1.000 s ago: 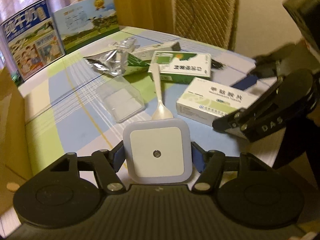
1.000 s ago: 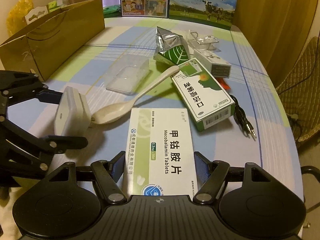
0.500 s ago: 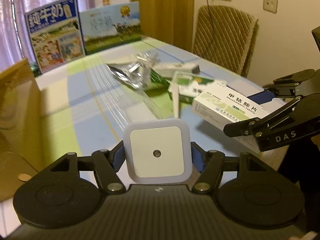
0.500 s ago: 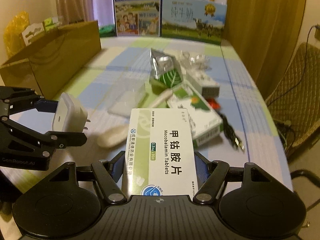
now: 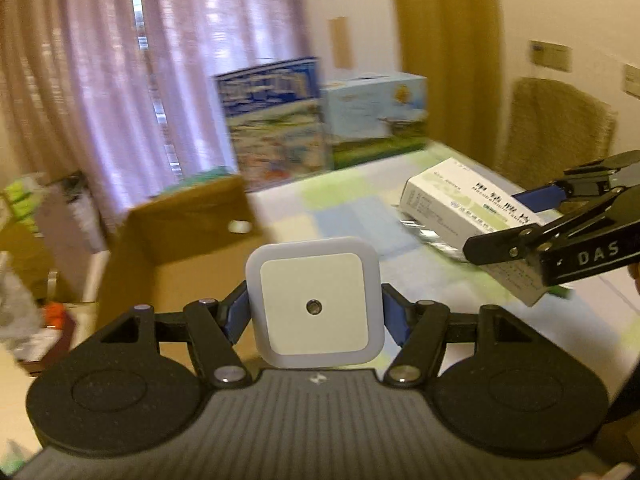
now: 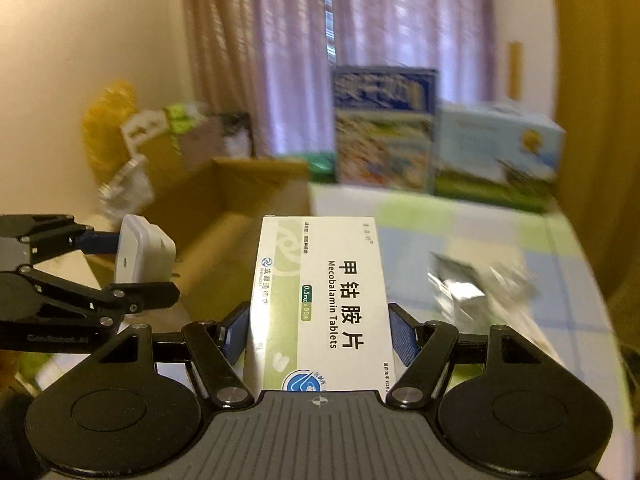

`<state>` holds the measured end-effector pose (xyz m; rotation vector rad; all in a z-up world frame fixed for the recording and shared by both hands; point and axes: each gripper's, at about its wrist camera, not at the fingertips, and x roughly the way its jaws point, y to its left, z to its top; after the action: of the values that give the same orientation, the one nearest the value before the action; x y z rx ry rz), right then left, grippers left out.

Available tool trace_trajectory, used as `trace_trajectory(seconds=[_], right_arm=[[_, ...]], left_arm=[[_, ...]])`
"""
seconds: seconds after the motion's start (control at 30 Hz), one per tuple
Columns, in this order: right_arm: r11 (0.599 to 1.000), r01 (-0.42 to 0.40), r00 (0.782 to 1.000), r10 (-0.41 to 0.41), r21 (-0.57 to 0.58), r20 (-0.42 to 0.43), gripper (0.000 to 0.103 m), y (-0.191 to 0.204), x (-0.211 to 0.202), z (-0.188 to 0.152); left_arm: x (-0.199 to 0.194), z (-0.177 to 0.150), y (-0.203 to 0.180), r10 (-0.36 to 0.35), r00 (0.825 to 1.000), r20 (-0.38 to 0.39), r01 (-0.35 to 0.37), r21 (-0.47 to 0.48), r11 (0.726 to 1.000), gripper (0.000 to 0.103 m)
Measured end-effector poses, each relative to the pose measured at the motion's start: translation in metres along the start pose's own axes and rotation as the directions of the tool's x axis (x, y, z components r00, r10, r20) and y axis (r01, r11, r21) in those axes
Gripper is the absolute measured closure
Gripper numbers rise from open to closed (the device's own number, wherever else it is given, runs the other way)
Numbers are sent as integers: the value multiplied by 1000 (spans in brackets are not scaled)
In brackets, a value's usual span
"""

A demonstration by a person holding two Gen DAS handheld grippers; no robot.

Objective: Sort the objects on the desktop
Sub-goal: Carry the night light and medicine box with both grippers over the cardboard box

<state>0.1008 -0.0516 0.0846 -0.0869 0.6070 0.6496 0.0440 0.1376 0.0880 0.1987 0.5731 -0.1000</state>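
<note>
Left wrist view. The left gripper [image 5: 315, 314] pinches a white square night light [image 5: 315, 305] between its blue pads [image 5: 236, 317], one pad against each side edge; the flat face with a small central dot faces the camera. The light is held in the air, clear of the table. Ahead of the fingers and slightly to their left stands an open brown cardboard box [image 5: 188, 240], its rim below the level of the light. To the right of the fingers, the right gripper [image 5: 560, 236] enters from the frame edge, clamped on a white and green tablet box [image 5: 468, 216], also held off the checked tablecloth [image 5: 360, 216]. Far ahead, two milk cartons [image 5: 320, 120] stand at the table's far end before a pale curtain [image 5: 120, 80]. Background is motion-blurred.

Right wrist view. The right gripper [image 6: 319, 338] has its fingers closed on the long sides of the tablet box [image 6: 320, 300], which points straight ahead between them, printed face up, reading "Mecobalamin Tablets". To the left of the fingers, the left gripper [image 6: 132, 264] holds the night light [image 6: 142, 254] edge-on; plug prongs show on its far side. The cardboard box [image 6: 240, 208] lies ahead of both grippers, open side up. To the right of the fingers a silver foil packet [image 6: 460, 284] lies on the tablecloth [image 6: 520, 240], blurred. The milk cartons [image 6: 440, 140] stand far ahead.
</note>
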Motion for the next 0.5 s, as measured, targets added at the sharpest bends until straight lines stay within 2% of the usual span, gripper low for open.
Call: trace_trajectory(seconds=[0.17,0.27,0.5], right_arm=[[995,-96,995,96,11,-8,35,42,52,49],[992,-122,992,122,-10,-26,35,67,86,71],[994,-107,989,104,-25,-101,35,91,151,80]], left_arm=[[12,8,69,84,996,-28,-84,-6,996,41],[29,6,97,90,994,-65,-90,-3,996,41],[69,-7,127,81,991,-102,-79,23,997,41]])
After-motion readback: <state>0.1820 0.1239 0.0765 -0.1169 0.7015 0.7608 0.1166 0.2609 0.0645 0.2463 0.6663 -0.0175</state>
